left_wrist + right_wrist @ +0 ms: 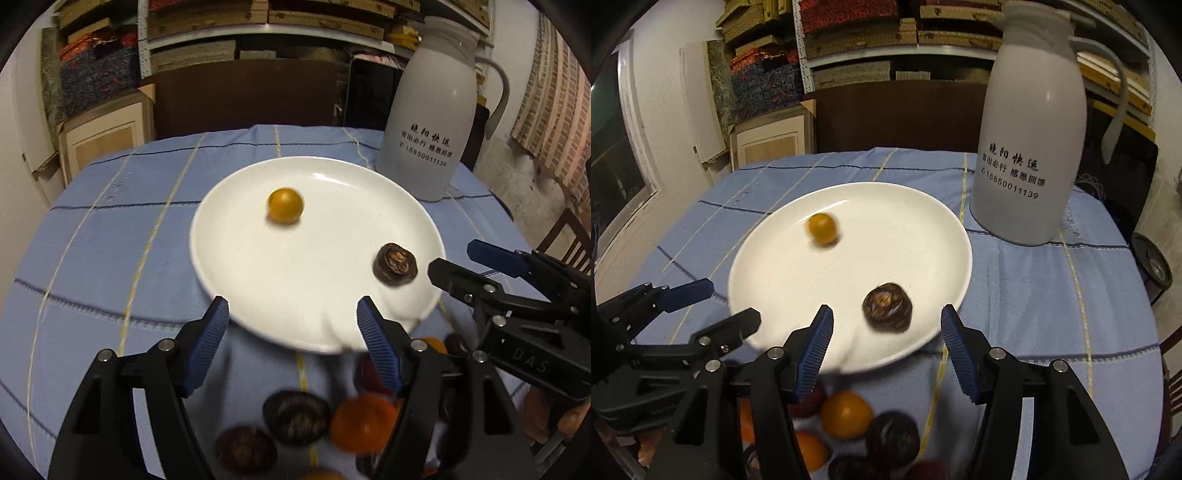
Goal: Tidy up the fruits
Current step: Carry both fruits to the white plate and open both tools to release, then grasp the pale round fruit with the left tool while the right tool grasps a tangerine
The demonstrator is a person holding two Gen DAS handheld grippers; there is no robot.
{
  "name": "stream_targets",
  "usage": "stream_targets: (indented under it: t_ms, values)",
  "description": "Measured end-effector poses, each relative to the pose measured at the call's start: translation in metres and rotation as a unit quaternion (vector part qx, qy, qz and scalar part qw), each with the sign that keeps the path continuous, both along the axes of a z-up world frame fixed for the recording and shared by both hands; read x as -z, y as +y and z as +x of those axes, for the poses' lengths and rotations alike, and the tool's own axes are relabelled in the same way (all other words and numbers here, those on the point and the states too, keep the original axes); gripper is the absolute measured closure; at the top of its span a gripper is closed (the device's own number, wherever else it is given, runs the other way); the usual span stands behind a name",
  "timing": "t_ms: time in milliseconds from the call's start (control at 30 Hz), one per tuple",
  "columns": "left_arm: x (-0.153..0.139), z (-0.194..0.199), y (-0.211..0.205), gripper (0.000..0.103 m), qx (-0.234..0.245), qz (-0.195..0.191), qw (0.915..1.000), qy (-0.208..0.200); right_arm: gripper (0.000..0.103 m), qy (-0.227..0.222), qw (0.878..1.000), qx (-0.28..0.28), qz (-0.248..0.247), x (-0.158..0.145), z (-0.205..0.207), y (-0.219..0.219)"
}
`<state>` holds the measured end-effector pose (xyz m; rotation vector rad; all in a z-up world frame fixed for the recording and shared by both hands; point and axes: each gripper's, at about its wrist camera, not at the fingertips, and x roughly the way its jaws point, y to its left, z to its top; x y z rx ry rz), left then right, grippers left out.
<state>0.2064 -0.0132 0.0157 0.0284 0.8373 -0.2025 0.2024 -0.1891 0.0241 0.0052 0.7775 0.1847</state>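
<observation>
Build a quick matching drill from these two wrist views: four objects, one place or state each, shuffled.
Things:
1. small round orange fruit
2. dark brown wrinkled fruit
3. tall white plastic jug with handle
4. left tongs

Places or states:
A. on the blue checked tablecloth, beyond the round white ceramic plate
B. open, nothing between the pads
C. on the plate, far side
D. on the plate, near its right rim

Pairs: 1-C, 2-D, 3-A, 4-B

One white plate (849,354) carries two fruits: one small orange fruit (822,229) and one dark brown fruit (887,307). One white jug (1030,147) stands beside it. The blurred loose pile (846,417) cannot be counted exactly.
</observation>
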Motion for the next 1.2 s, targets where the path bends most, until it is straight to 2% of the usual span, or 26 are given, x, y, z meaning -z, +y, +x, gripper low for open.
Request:
stream_targets:
  t_ms: [67, 133, 167, 300, 533, 633, 733, 967, 1100, 1200]
  values:
    - [-0.005, -0.016, 0.008, 0.028, -0.01, -0.01, 0.9999, -0.006, 0.041, -0.008, 1.0, -0.004, 0.004, -0.005, -0.016, 0.001]
    - [-0.009, -0.037, 0.018, 0.022, -0.025, -0.015, 0.9994, -0.016, 0.035, -0.016, 1.0, -0.007, 0.009, -0.01, -0.039, 0.001]
    - [-0.01, -0.044, 0.022, 0.021, -0.031, -0.015, 0.9992, -0.021, 0.031, -0.019, 1.0, -0.008, 0.011, -0.011, -0.046, 0.0]
    - [0.001, -0.085, 0.038, 0.021, -0.044, -0.012, 0.9986, -0.026, 0.028, -0.029, 0.999, -0.009, 0.027, -0.005, -0.092, -0.011]
    - [0.032, -0.147, 0.048, 0.021, -0.036, 0.04, 0.9985, -0.013, 0.028, -0.005, 0.999, -0.009, 0.043, 0.029, -0.153, -0.032]
    - [0.037, -0.154, 0.045, 0.021, -0.022, 0.041, 0.9989, -0.009, 0.028, 0.009, 0.999, -0.018, 0.029, 0.041, -0.164, -0.027]
    - [0.036, -0.156, 0.036, 0.021, -0.008, 0.05, 0.9986, -0.016, 0.028, 0.002, 1.0, -0.02, 0.016, 0.043, -0.169, -0.023]
    - [0.034, -0.163, 0.018, 0.021, 0.034, 0.049, 0.9979, -0.024, 0.028, 0.009, 1.0, -0.013, 0.025, 0.044, -0.165, -0.027]
    - [0.032, -0.161, 0.008, 0.021, 0.038, 0.072, 0.9959, -0.04, 0.039, 0.011, 0.999, -0.013, 0.04, 0.043, -0.161, -0.029]
    - [0.031, -0.147, 0.008, 0.021, 0.041, 0.051, 0.9974, -0.03, 0.04, 0.017, 0.999, -0.016, 0.038, 0.045, -0.154, -0.027]
